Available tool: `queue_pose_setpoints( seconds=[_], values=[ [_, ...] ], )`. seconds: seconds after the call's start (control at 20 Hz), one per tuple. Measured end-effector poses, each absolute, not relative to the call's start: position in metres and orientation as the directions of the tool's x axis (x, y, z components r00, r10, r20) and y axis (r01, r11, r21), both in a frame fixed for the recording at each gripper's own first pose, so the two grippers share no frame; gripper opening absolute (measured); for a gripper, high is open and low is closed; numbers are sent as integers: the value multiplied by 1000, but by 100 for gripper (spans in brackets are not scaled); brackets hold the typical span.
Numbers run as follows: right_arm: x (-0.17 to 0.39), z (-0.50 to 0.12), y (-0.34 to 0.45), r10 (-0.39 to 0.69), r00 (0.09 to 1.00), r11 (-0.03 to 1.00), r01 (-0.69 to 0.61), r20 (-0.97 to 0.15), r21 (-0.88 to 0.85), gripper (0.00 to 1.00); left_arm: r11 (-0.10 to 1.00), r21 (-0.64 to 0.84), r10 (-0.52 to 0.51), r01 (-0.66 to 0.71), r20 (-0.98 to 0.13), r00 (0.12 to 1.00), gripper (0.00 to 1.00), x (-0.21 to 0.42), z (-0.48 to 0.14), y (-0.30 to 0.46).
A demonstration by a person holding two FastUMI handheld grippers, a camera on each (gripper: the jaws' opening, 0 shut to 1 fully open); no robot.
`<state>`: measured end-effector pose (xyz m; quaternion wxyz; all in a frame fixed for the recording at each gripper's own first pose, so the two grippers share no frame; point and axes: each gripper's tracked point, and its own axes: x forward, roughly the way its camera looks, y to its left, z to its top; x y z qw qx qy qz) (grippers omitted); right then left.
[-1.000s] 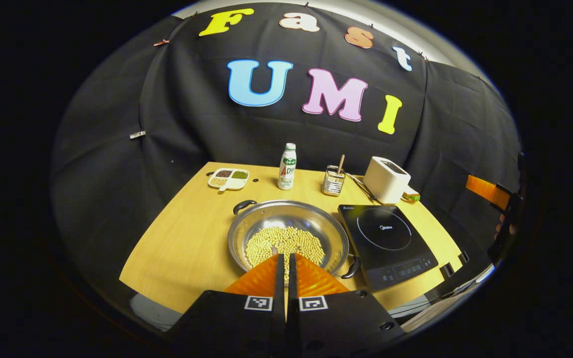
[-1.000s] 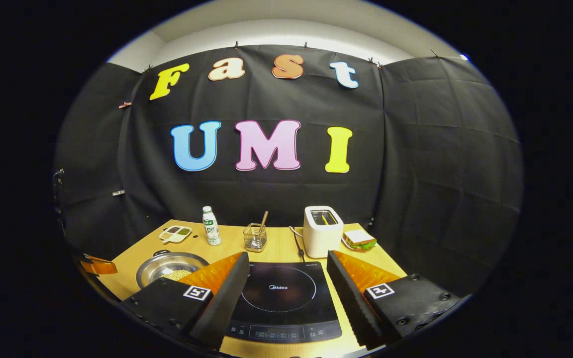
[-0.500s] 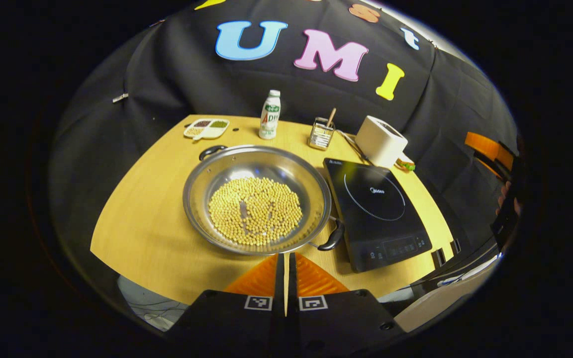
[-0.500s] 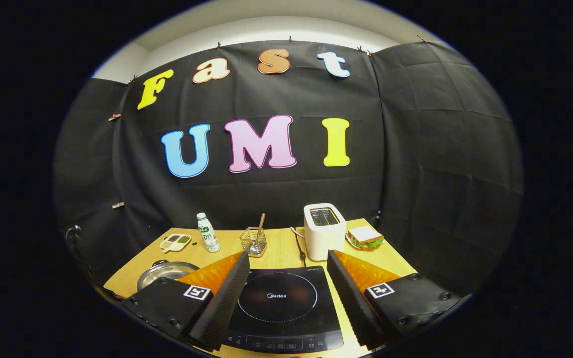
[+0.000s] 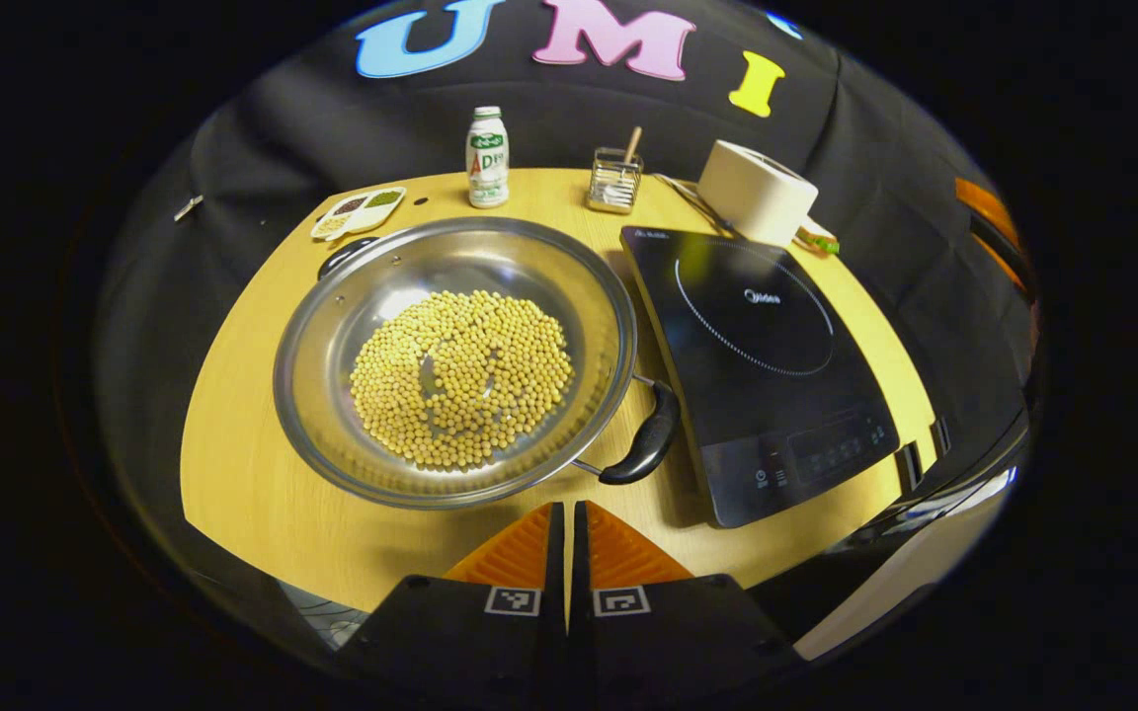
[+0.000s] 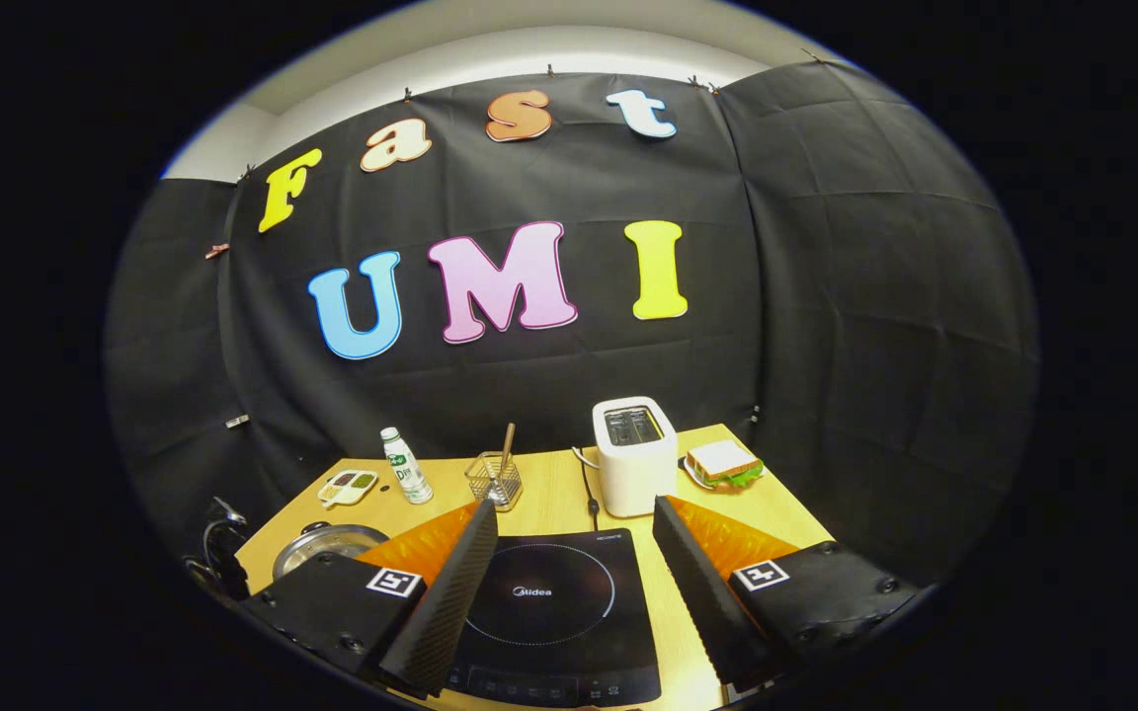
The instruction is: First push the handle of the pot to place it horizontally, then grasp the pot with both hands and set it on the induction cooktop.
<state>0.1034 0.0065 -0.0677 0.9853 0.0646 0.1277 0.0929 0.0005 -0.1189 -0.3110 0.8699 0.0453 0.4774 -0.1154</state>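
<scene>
Left gripper [image 5: 566,513] is hovering over the near table edge, fingers pressed together with only a thin slit between them, holding nothing. Just beyond its tips, toward 12 o'clock, the steel pot [image 5: 332,395] is sitting on the wooden table [image 5: 233,464], with yellow beans [image 5: 460,375] piled in its middle. One black pot handle [image 5: 643,444] is pointing toward 4 o'clock, nearly touching the induction cooktop's near-left side; whether it is touching, cannot tell. The other handle [image 5: 347,257] is sticking out at 10 o'clock on the far rim. The handles are lying on a diagonal, not level across. The induction cooktop [image 5: 757,365] is lying just beside the pot at 3 o'clock, with nothing on it.

Right gripper [image 6: 574,558] is hanging above the near part of the cooktop [image 6: 549,602], fingers spread wide apart, nothing between them. In the right gripper view the pot [image 6: 327,541] is peeking out at 9 o'clock of the cooktop, behind the left finger.

Along the far table edge: sectioned dish [image 5: 357,211], bottle [image 5: 488,158], wire holder [image 5: 614,180], white toaster [image 5: 755,192], sandwich [image 6: 722,462].
</scene>
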Motion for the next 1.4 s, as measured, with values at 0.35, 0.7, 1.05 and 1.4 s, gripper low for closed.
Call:
queue_pose_setpoints(
  seconds=[0.35,0.7,1.05,1.4],
  values=[
    [115,-73,-23,185,951,975,-145,-248,168,98,958,-8,-143,286,-878,457,5,16,-328,-140],
    [124,-73,-43,157,957,982,-125,-243,145,98,948,1,-151,319,-879,452,5,40,-330,-162],
    [133,-77,-56,123,960,987,-94,-251,127,98,940,-9,-172,341,-876,451,5,69,-328,-176],
    [135,-79,-68,87,963,992,-62,-256,106,98,937,-28,-193,348,-872,450,5,95,-328,-185]
  ],
)
